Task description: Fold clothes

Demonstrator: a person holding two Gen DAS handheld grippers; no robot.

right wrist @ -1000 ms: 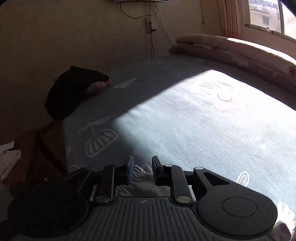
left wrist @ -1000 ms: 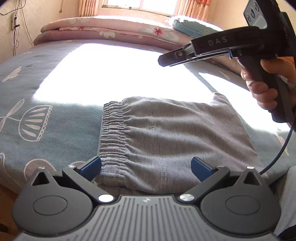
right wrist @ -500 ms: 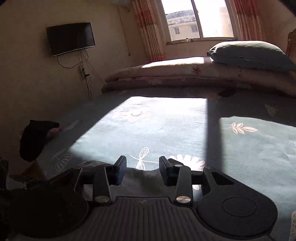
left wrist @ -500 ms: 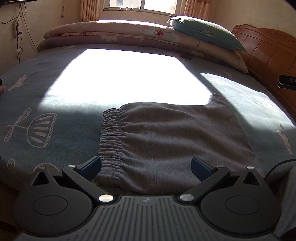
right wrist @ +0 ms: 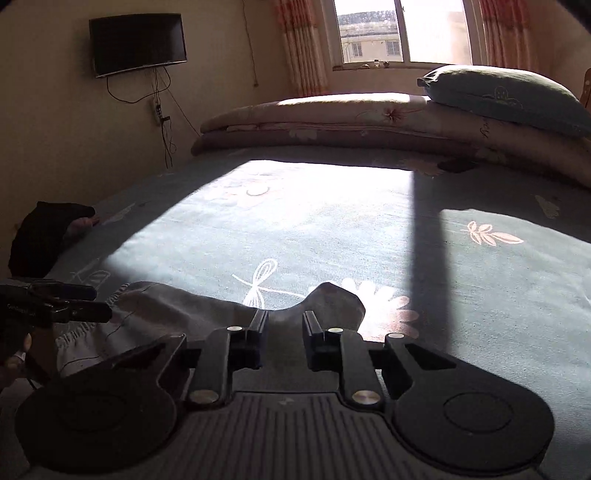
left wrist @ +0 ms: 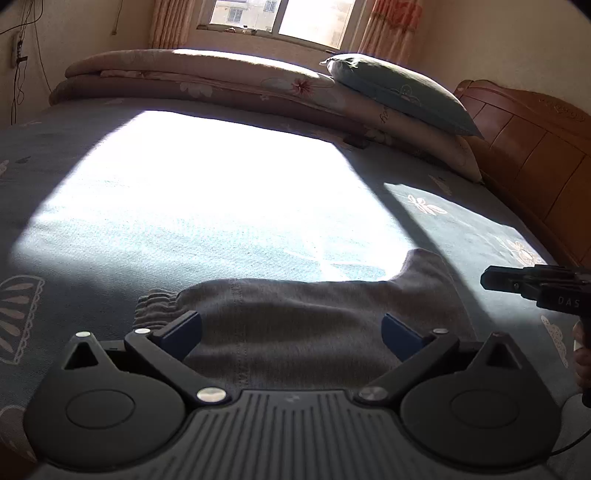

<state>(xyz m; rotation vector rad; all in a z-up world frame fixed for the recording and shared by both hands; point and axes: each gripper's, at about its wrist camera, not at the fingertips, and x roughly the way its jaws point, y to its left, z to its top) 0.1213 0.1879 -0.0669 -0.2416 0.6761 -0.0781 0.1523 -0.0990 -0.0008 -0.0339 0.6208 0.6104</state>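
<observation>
The grey shorts [left wrist: 317, 325] lie folded on the bed [left wrist: 110, 229] at 6 o'clock, fold apparently finished, with left gripper [left wrist: 291, 328] fingers wide apart and right gripper [right wrist: 284, 325] fingers slightly parted, both empty.

Wrist cams: low, close over bed [left wrist: 184, 221] edge, facing window [right wrist: 402, 33].
Both share grey garment [left wrist: 314, 325], quilts [right wrist: 332, 118], pillow [left wrist: 399, 92]; each sees the other claw.

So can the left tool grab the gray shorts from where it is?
Probably yes. The left tool is open wide with the gray shorts lying flat on the bed right ahead of its fingers. Nothing sits between them, and the right tool stays off to the side.
</observation>
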